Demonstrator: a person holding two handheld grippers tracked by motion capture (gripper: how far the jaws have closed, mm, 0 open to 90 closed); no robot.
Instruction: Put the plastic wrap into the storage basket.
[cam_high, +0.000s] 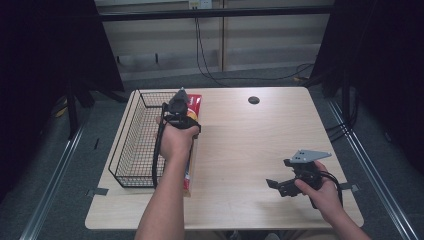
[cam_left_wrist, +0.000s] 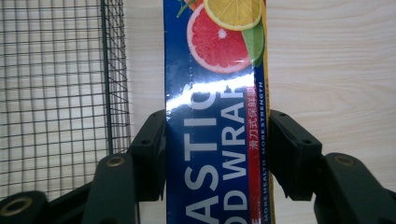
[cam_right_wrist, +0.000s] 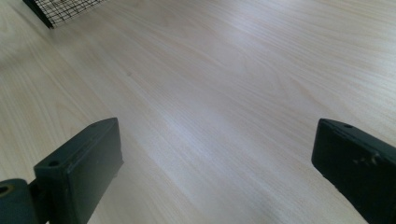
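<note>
Gripping: left tongs (cam_left_wrist: 215, 154) were clamped across the narrow sides of the plastic food wrap box (cam_left_wrist: 215, 116), one pad on each long edge, which gave a firm hold on a long, slim carton.
Box position: the box (cam_high: 192, 145) lay lengthwise on the table (cam_high: 250, 150), just beside the right wall of the wire basket (cam_high: 131, 145); judged, the parallel alignment suited a short transfer into the basket.
Right tongs: right tongs (cam_right_wrist: 215, 168) were spread wide with nothing between them, held low over bare table well apart from the box, judged to be on standby.
Count: one box, one basket, two tongs, one small dark disc (cam_high: 254, 100) near the far table edge.
</note>
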